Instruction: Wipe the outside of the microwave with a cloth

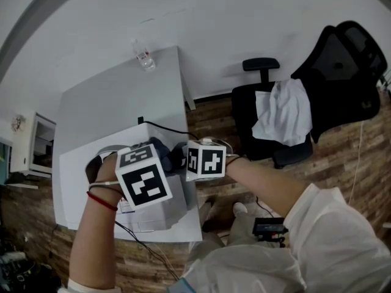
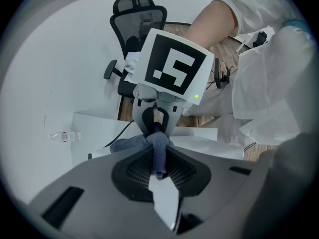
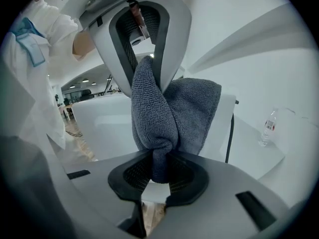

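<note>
**A:** What have your fingers got?
**B:** My left gripper [image 2: 159, 172] is pinched tight on a strand of the grey cloth [image 3: 172, 111], and my right gripper [image 3: 160, 177] is clamped on the same bunch!
**A:** And the microwave?
**B:** The white microwave [image 1: 164, 211] is directly below both, on the table [image 1: 113, 99].

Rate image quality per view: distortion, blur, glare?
Head view: strong fisheye, dark corners, even light, no glare. Left gripper view: round black vignette, the near jaws soft, the cloth beyond them sharper. Right gripper view: cloth weave crisp, foreground jaws blurred, bottle small near the edge.
</note>
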The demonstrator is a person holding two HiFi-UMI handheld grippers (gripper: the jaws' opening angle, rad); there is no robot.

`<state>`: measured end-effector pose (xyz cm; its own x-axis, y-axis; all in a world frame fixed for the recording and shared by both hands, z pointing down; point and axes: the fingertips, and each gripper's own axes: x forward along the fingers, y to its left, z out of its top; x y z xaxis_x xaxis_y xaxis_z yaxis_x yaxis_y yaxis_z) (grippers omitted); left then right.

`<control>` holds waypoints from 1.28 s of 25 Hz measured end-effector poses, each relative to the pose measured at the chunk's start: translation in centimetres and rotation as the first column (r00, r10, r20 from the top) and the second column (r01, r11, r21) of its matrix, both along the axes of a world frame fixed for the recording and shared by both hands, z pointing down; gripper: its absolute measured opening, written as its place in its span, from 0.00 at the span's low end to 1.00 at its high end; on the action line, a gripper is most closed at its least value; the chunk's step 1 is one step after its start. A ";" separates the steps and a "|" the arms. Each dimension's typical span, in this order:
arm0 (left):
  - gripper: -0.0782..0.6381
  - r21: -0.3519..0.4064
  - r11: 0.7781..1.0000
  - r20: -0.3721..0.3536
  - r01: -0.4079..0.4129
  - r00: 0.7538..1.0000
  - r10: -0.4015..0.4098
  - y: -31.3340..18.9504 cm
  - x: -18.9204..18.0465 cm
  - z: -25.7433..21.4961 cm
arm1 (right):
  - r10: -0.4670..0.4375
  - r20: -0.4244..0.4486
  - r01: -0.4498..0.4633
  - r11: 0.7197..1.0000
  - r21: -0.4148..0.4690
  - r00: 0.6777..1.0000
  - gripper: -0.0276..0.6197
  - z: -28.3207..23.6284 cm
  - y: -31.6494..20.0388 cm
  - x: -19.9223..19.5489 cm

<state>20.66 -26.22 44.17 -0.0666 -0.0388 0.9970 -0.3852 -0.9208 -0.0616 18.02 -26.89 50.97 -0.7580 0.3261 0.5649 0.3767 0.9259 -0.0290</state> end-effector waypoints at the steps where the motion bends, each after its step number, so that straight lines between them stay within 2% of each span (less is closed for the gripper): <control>1: 0.19 0.001 1.000 -0.003 0.001 1.000 -0.001 0.2 0.1 0.0 | 0.000 0.001 0.000 1.000 -0.004 1.000 0.16 0.0 0.2 0.1; 19: 0.19 0.039 0.999 -0.001 0.022 1.000 -0.022 5.0 2.1 -0.1 | -0.015 0.025 0.016 0.999 -0.049 1.000 0.16 -0.2 4.9 2.0; 32: 0.19 0.047 0.998 -0.037 0.046 0.998 -0.045 8.7 3.6 -0.3 | -0.048 0.034 0.051 0.994 -0.097 0.998 0.16 -0.5 8.9 3.8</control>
<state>24.22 -17.49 43.86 -0.0339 -0.0842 0.9959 -0.4295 -0.8985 -0.0906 21.82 -18.02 50.48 -0.7567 0.4163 0.5041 0.4242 0.8994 -0.1060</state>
